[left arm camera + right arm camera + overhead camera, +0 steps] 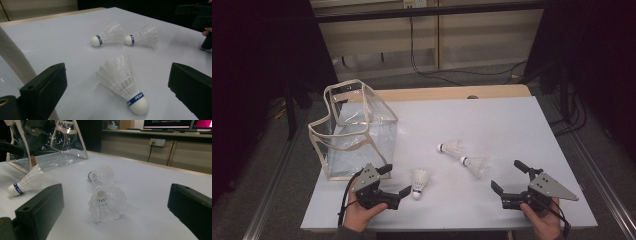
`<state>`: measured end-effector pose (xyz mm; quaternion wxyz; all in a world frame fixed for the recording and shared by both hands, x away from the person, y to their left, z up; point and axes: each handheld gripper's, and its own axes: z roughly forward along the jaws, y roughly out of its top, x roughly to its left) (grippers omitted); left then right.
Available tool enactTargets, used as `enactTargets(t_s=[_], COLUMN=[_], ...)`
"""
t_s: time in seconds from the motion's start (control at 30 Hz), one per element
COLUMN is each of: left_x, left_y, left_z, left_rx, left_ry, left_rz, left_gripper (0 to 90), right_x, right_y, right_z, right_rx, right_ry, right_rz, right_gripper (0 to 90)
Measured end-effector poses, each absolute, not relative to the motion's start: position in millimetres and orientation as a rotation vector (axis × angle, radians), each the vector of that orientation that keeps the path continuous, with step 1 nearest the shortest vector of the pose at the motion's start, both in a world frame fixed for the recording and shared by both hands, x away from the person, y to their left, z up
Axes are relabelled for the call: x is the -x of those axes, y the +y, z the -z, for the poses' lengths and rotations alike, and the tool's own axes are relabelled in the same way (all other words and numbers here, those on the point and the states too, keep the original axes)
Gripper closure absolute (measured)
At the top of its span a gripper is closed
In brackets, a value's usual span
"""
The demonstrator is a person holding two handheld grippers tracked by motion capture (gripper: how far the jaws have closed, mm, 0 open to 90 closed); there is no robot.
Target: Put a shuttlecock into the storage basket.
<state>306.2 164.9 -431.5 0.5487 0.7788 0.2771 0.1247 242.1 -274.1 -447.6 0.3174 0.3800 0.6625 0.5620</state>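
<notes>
On the white table (492, 125) lie three shuttlecocks, all on their sides. Nearest the left gripper (394, 179) is the first shuttlecock (419, 183), just off the tip of one jaw in the high view, though whether it touches is hard to tell there. From the left gripper view this shuttlecock (125, 82) lies between the two widely parted jaws, cork toward the camera, touching neither; the gripper holds nothing. The jaws are cut off by the bottom and side edges of that view.

Further out, the second shuttlecock (452, 148) and third shuttlecock (475, 164) lie close together, feathers pale and blurred against the table. The right gripper (505, 176) hovers near the third one with its jaws spread wide and empty. In its own view the feather skirt faces the camera and partly hides the second shuttlecock behind it.

A clear bag (354, 130) stands open at the left, its far side hard to make out through the plastic.
</notes>
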Motion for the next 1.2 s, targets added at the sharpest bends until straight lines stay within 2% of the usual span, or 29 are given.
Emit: enactTargets(t_s=[0.63,1.2], left_x=[-305.2,-308.5], left_y=[149.4,141.6], left_z=[431.2,431.1], left_rx=[-1.884,-1.951], left_ry=[0.666,0.754], left_rz=[-0.261,-0.231], left_gripper=[3.3,5.6], right_x=[-242.1,-242.1], right_y=[-274.5,-275.1], right_z=[447.1,446.5], right_rx=[-0.996,-0.993], right_ry=[1.740,1.737], right_rz=[-1.481,-1.480], right_gripper=[0.5,0.5])
